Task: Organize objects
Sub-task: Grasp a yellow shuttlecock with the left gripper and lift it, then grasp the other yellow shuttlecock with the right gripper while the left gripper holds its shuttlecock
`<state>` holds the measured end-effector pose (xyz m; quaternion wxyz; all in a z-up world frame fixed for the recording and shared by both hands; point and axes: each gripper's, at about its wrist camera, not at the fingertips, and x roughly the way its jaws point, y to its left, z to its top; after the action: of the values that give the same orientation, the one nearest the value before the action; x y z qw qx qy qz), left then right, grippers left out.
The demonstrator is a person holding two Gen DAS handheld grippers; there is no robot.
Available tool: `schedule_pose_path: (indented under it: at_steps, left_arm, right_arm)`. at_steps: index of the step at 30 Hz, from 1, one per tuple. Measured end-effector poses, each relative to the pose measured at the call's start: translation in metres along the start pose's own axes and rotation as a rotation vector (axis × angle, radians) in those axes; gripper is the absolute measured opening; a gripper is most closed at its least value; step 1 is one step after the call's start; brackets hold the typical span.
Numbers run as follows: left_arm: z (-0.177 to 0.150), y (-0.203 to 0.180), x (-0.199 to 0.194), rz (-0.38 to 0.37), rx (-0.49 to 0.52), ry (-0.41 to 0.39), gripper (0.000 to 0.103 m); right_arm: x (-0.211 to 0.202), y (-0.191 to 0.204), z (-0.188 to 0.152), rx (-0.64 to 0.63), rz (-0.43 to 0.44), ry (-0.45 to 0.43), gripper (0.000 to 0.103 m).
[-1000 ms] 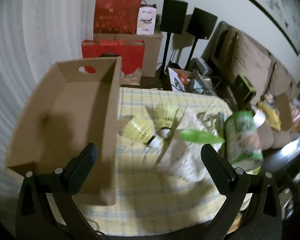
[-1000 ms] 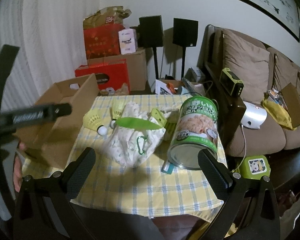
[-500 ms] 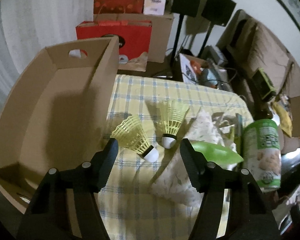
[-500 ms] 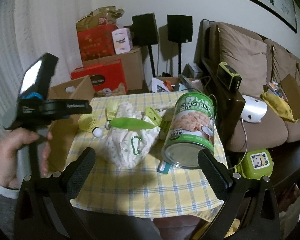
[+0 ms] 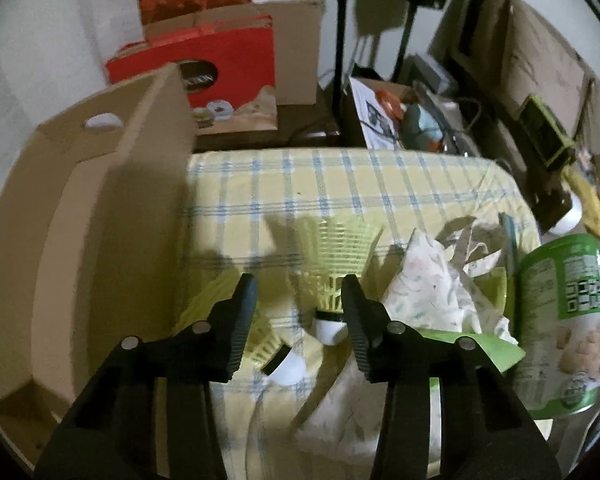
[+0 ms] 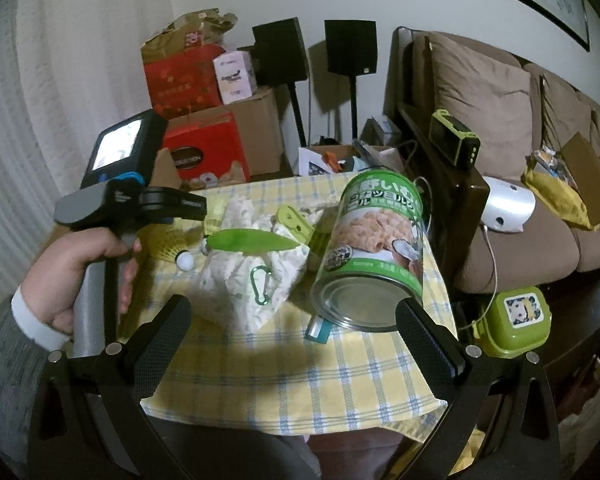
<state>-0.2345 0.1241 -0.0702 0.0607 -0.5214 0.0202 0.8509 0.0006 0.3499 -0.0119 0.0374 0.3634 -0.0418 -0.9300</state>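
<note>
A living room with a brown sofa [image 6: 500, 152] and stacked boxes against the wall; a red one [image 6: 206, 152] reads "COLLECTION". In front stands a table under a yellow checked cloth [image 6: 284, 376]. Left of the left gripper [image 5: 298, 292] sits an open cardboard box [image 5: 80, 220]. To its right a green can [image 5: 560, 320] with Japanese lettering lies tilted, its metal end toward the right gripper [image 6: 292, 316], beside a white patterned pouch [image 5: 432, 296]. Two yellow shuttlecocks lie on the cloth: one [image 5: 336, 264] sits between the closing left jaws, feathers pointing away, white cork [image 5: 330, 328] toward the camera, pads not yet pressing it; the other [image 5: 268, 348] lies just under the left finger. The right gripper hangs wide apart, holding nothing
</note>
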Motion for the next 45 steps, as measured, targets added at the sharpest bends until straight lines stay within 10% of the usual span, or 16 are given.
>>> schedule_pose_path:
  at_steps: [20, 45]
  left_arm:
    - [0.008, -0.005, 0.052, -0.065, -0.005, 0.092, 0.031]
    - [-0.023, 0.035, -0.1, -0.226, -0.013, -0.128, 0.031]
  right_arm:
    - [0.016, -0.004, 0.003, -0.008, -0.002, 0.028, 0.103]
    - [0.021, 0.025, 0.029, -0.054, 0.07, 0.017, 0.102]
